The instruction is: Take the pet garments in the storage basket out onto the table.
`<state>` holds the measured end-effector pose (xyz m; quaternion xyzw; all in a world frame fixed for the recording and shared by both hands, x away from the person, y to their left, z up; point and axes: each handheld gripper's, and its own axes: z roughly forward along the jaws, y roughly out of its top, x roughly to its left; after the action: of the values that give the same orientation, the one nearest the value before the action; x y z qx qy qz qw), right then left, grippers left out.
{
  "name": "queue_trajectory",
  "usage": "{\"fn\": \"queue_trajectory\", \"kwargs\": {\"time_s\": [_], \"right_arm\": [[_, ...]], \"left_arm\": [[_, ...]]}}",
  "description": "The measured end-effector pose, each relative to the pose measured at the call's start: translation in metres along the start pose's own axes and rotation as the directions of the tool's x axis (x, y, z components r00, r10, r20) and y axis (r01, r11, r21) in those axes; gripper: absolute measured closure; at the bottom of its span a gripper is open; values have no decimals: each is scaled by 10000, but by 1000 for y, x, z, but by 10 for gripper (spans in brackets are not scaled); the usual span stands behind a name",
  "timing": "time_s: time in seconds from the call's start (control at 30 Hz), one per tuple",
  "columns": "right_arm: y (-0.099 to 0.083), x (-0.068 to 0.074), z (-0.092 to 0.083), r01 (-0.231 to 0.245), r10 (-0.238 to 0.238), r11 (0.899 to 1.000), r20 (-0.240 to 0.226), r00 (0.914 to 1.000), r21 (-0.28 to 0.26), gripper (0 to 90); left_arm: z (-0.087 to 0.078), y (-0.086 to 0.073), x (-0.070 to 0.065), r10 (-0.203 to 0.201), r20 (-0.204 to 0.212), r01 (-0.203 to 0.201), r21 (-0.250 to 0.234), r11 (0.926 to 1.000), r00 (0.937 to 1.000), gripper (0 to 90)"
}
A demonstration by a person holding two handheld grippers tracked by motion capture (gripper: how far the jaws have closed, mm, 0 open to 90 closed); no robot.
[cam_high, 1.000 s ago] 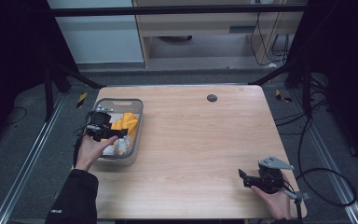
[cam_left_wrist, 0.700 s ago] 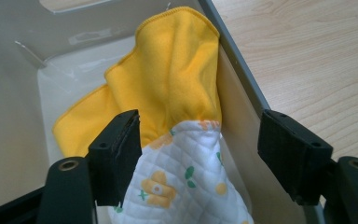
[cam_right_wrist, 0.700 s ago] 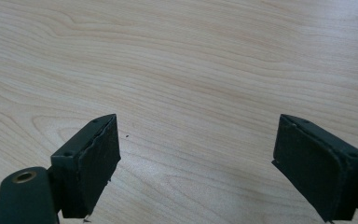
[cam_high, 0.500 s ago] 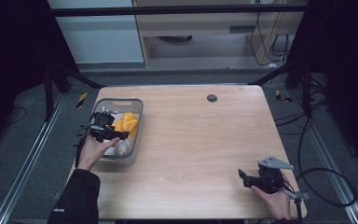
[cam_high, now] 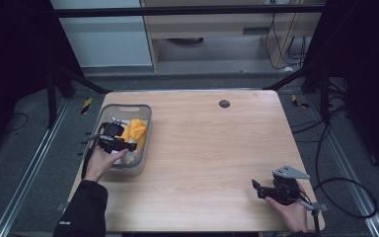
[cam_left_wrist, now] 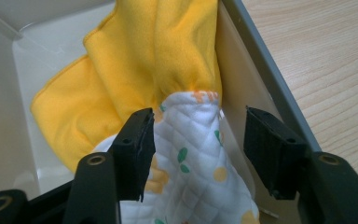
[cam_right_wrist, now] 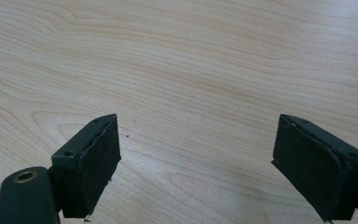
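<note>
Bin (cam_high: pixel 144 129), grey, one, at the bench's (cam_high: pixel 212 148) left edge, long axis running away from the person. Contents: one yellow cloth (cam_left_wrist: pixel 135 65); one white quilted cloth (cam_left_wrist: pixel 191 154) with printed spots, lower part cut off. Left tool (cam_left_wrist: pixel 198 135): jaws just closing around the quilted cloth, right pad not yet touching. Right tool (cam_right_wrist: pixel 196 163): released, wide over bare bench.

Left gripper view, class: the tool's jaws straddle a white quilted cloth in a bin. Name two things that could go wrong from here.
1. The left tool has just been closing around the white quilted cloth with green and yellow dots. The yellow cloth bunches against its tip and might get pinched or dragged along.
2. The right-hand jaw stands close to the grey plastic bin wall, so it might catch the wall and shift the bin.
</note>
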<state>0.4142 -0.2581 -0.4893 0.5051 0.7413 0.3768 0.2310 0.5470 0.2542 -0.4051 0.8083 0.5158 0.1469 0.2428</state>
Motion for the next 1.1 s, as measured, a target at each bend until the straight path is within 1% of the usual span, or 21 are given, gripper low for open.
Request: {"fn": "queue_trajectory", "kwargs": {"time_s": [0.17,0.2,0.27,0.37,0.43,0.47,0.57,0.77,0.97,1.03,1.1], "right_arm": [[0,0,0,2,-2,10000,-31,10000,35,146],[0,1,0,-21,22,10000,-56,10000,69,146],[0,0,1,44,-44,10000,-23,10000,50,146],[0,0,1,46,-46,10000,-30,10000,67,146],[0,0,1,41,-40,10000,-40,10000,80,146],[0,0,1,70,-70,9999,-41,10000,102,145],[0,1,1,54,-53,9999,-46,10000,120,145],[0,1,1,24,-23,9999,-109,9999,163,145],[0,2,1,50,-47,9998,-151,9999,173,145],[0,2,1,41,-39,9998,-147,9999,179,145],[0,2,1,56,-53,9998,-146,9999,178,145]], "left_arm": [[3,0,0,-47,1,47,186,9998,10000,471],[4,0,-1,-23,0,23,311,9995,10000,494],[5,0,-1,-23,-21,24,379,9993,10000,510],[8,-1,-1,-112,-69,116,535,9985,9999,528],[10,-1,-1,-102,-22,103,684,9976,9999,549],[13,-1,-2,-63,-70,69,844,9964,10000,575],[14,-2,-2,-51,-60,56,894,9960,10000,594],[15,-2,-2,-143,-57,148,993,9949,9999,667],[16,-1,-2,-211,-108,222,1144,9932,9997,753],[16,-1,-2,-239,-165,257,1175,9927,9996,763],[16,0,-2,-180,-204,203,1206,9925,9996,782]]}}
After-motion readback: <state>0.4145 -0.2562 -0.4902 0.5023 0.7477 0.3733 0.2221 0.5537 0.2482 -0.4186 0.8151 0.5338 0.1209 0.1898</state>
